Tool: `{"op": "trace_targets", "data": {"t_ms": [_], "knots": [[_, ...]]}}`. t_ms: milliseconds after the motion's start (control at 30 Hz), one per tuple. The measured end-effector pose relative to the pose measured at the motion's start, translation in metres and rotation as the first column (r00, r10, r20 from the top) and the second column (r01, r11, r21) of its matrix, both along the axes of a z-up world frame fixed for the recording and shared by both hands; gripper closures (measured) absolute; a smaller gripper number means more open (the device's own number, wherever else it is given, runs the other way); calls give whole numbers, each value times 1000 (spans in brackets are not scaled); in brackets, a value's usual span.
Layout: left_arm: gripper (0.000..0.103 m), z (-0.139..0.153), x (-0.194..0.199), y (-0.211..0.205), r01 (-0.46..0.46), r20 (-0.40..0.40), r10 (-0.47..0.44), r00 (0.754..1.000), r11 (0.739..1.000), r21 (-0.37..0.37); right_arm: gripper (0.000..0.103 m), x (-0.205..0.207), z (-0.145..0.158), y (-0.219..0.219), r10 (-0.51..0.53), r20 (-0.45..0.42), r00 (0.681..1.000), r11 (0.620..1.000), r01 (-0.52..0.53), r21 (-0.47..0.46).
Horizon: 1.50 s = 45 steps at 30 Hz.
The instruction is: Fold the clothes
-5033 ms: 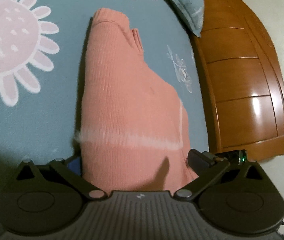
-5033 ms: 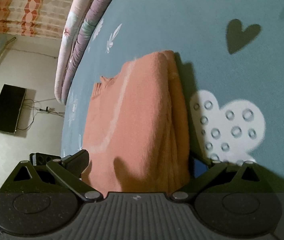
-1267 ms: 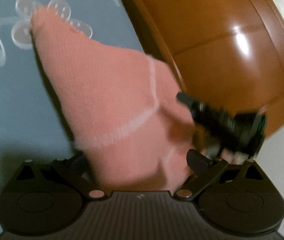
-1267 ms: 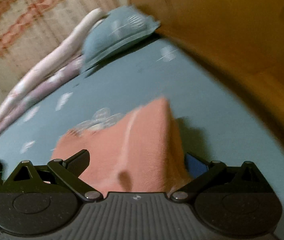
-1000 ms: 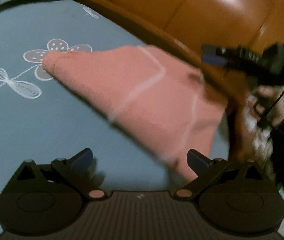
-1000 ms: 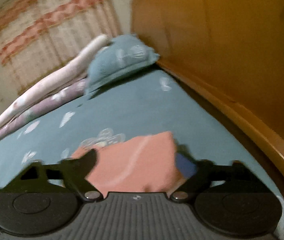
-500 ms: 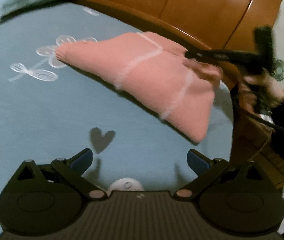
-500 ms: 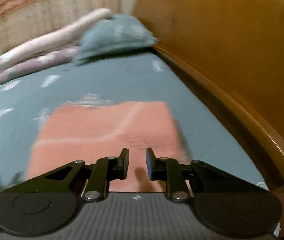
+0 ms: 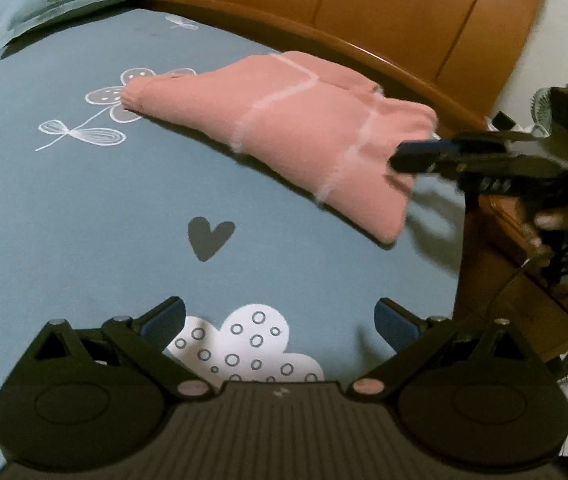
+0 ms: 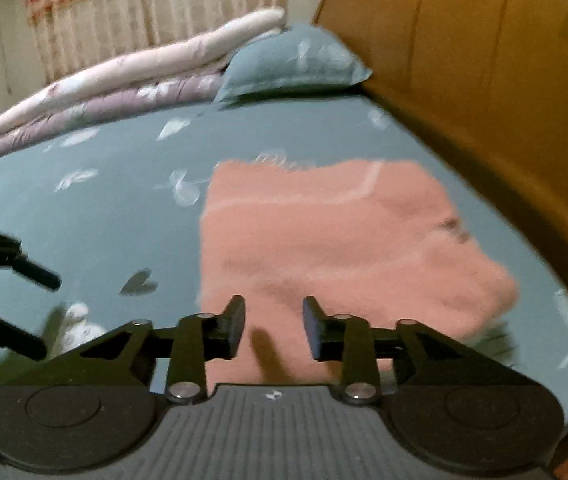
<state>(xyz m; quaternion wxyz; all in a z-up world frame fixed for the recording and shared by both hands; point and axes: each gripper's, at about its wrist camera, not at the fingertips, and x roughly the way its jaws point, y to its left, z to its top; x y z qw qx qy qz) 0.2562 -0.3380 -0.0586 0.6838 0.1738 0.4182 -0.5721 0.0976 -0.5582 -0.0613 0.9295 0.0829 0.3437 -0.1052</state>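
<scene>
1. Pink and soft, the folded sweater [image 9: 284, 128] lay flat on the blue bed sheet [image 9: 84, 208], close to the wooden headboard [image 9: 364, 0], out of the way.
2. My left tongs [image 9: 280, 320] were spread wide and empty, well apart from it.
3. My right tongs [image 10: 272, 326] had just been opening a little; nothing was pinched between them, so I think I was patting the fold.

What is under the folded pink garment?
The pink garment lies on the blue bedsheet; part of a white flower print shows at its edge. Whatever lies beneath the cloth is covered.
</scene>
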Motion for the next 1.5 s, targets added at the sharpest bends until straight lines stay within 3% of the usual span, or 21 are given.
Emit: {"op": "trace_targets", "data": {"t_ms": [67,167,233,367,467,633,767,900,1000,1067,1200,1300,1500], "knots": [[3,1,-2,0,0,21,0,1000,1000,11,64,3,-14,4,-4,-82,997,1000,5,12],[3,3,-4,2,8,25,-8,1000,1000,8,65,-7,-2,1,-2,-37,999,1000,2,12],[3,5,-4,4,12,19,-13,1000,1000,3,65,-14,10,-11,-103,26,994,993,105,-59],[3,3,-7,-2,18,20,-18,1000,1000,9,66,-10,5,-54,-289,54,956,932,294,-214],[3,4,-12,-4,39,24,-39,999,999,5,90,0,-22,-86,-348,-3,937,913,339,-227],[3,6,-12,1,25,16,-25,1000,1000,-2,93,-4,-21,-99,-393,14,919,906,390,-167],[3,6,-9,2,9,24,-9,1000,1000,11,87,-4,0,-75,-348,43,936,913,349,-209],[3,5,-10,-4,1,60,-3,998,999,41,84,18,10,-79,-292,76,953,939,301,-166],[3,5,-15,-6,7,100,-14,995,998,67,82,46,4,-96,-290,45,956,943,294,-156],[3,4,-18,-5,7,136,-19,990,996,88,79,55,-3,-111,-309,-29,951,944,303,-126],[3,3,-24,1,6,221,-29,975,994,105,71,53,15,-106,-316,-20,948,944,313,-102],[3,2,-24,2,0,235,-24,972,995,103,57,57,34,-96,-294,-5,956,950,292,-111],[2,5,-27,2,-4,236,-17,972,996,88,53,83,32,-95,-282,-17,959,952,277,-129]]}}
